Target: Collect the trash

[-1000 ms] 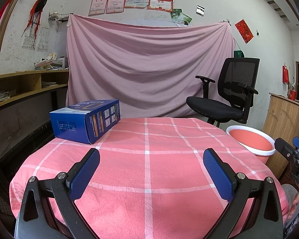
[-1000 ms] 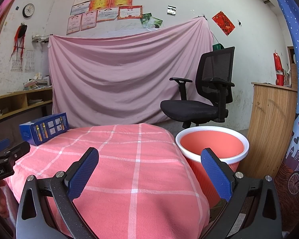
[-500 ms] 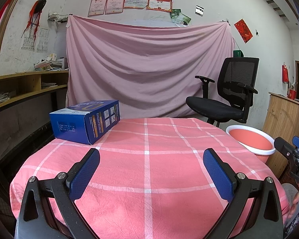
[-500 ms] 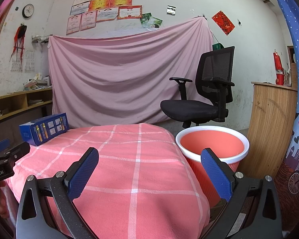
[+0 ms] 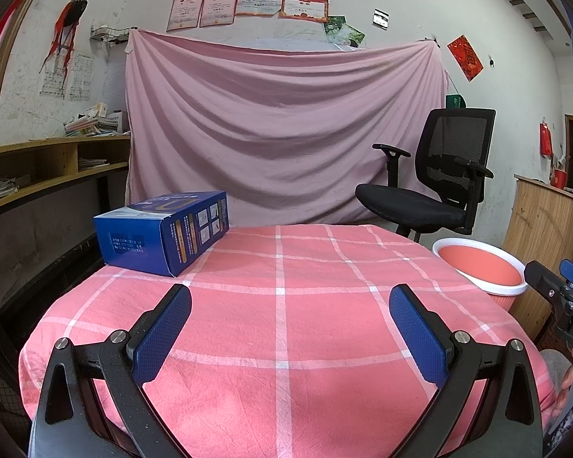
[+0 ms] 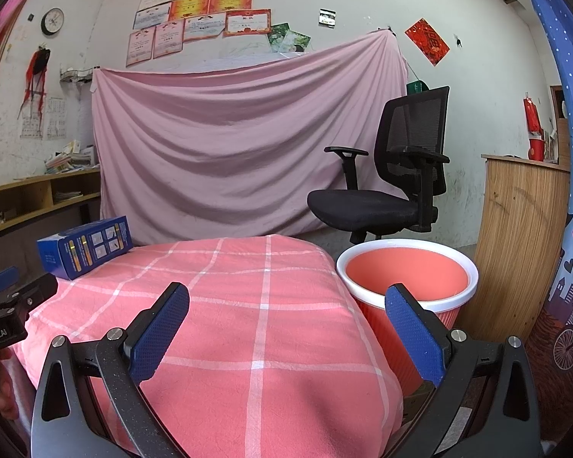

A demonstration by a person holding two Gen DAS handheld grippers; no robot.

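A blue cardboard box (image 5: pixel 164 231) lies on the far left corner of the table with the pink checked cloth (image 5: pixel 286 324); the right wrist view shows the same box (image 6: pixel 84 246) at its left. A salmon bin with a white rim (image 6: pixel 407 278) stands on the floor off the table's right side, seen also as the bin (image 5: pixel 481 267) in the left wrist view. My left gripper (image 5: pixel 290 303) hovers open over the near table edge, nothing between its fingers. My right gripper (image 6: pixel 286 303) is open too, above the table's right edge beside the bin.
A black office chair (image 5: pixel 435 187) stands behind the table before a hanging pink sheet (image 5: pixel 279 133). Wooden shelves (image 5: pixel 46 168) run along the left wall. A wooden cabinet (image 6: pixel 523 236) stands right of the bin. The other gripper's body (image 5: pixel 561 297) shows at the right edge.
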